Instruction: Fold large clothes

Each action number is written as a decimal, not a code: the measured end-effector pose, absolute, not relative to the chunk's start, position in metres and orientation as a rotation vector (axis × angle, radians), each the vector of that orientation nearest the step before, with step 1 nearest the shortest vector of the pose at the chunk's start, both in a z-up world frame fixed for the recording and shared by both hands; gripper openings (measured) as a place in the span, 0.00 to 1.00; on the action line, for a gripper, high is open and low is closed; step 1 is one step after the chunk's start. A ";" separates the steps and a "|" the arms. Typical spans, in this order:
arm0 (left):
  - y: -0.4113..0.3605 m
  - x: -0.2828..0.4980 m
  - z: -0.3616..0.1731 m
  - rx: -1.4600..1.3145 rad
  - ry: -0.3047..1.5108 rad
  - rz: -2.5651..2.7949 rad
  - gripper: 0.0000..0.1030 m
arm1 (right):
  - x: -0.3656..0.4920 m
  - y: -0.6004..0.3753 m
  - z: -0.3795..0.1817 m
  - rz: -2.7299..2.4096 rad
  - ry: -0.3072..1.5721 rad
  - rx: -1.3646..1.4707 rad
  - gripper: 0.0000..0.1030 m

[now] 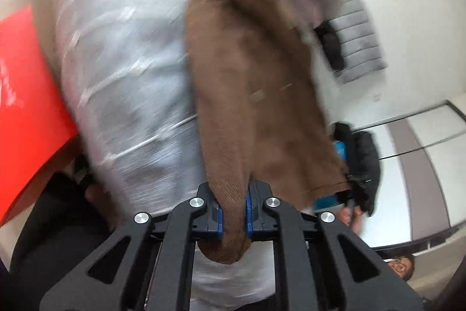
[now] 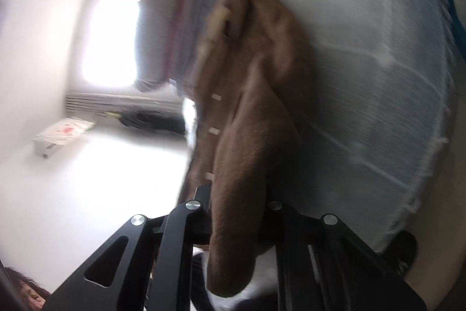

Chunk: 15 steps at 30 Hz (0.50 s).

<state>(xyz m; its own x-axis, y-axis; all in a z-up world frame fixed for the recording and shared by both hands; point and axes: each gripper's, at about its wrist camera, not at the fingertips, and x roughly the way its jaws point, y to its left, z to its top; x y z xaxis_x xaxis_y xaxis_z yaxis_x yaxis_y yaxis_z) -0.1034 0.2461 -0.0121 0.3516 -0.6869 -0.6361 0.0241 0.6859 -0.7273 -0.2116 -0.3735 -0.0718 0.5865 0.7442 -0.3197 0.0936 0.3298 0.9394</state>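
Note:
A large brown knit garment (image 1: 250, 83) stretches away from me over a silvery-white plastic-wrapped surface (image 1: 122, 54). My left gripper (image 1: 234, 212) is shut on a bunched, ribbed edge of it, which sticks out behind the blue pads (image 1: 249, 210). In the right wrist view the same brown garment (image 2: 250, 112) hangs through my right gripper (image 2: 237, 212), which is shut on a thick fold; the cloth hides its pads. Pale tabs run down the garment's edge. Both pictures are blurred.
A red sheet (image 1: 26, 107) lies at the left. More clothes, grey and pink (image 2: 186, 8), are heaped at the far end of the wrapped surface (image 2: 378, 77). A grey padded coat (image 1: 361, 42) and dark garments (image 1: 364, 165) are by the white wall. People's heads show at the lower picture edges.

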 end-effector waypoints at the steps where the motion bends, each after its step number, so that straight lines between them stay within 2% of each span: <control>1: 0.245 -0.106 0.009 -0.688 1.086 -0.524 0.08 | -0.212 -0.370 -0.064 0.519 0.842 1.182 0.13; 5: 0.240 -0.117 0.069 -0.686 0.976 -0.575 0.08 | -0.214 -0.367 -0.033 0.573 0.744 1.197 0.13; 10: 0.232 -0.161 0.116 -0.659 0.892 -0.658 0.08 | -0.247 -0.374 0.001 0.627 0.660 1.189 0.13; 13: 0.239 -0.192 0.113 -0.665 0.903 -0.669 0.08 | -0.281 -0.394 0.013 0.631 0.633 1.181 0.13; 15: 0.245 -0.208 0.082 -0.666 0.989 -0.646 0.09 | -0.300 -0.397 0.003 0.613 0.671 1.163 0.14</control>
<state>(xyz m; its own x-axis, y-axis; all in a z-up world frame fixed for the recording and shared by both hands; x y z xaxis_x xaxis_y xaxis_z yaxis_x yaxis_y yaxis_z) -0.2082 0.2447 0.0822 0.4032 -0.7471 -0.5284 0.1836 0.6317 -0.7532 -0.3004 -0.3974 0.0026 0.6572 0.7374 -0.1562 -0.0889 0.2817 0.9554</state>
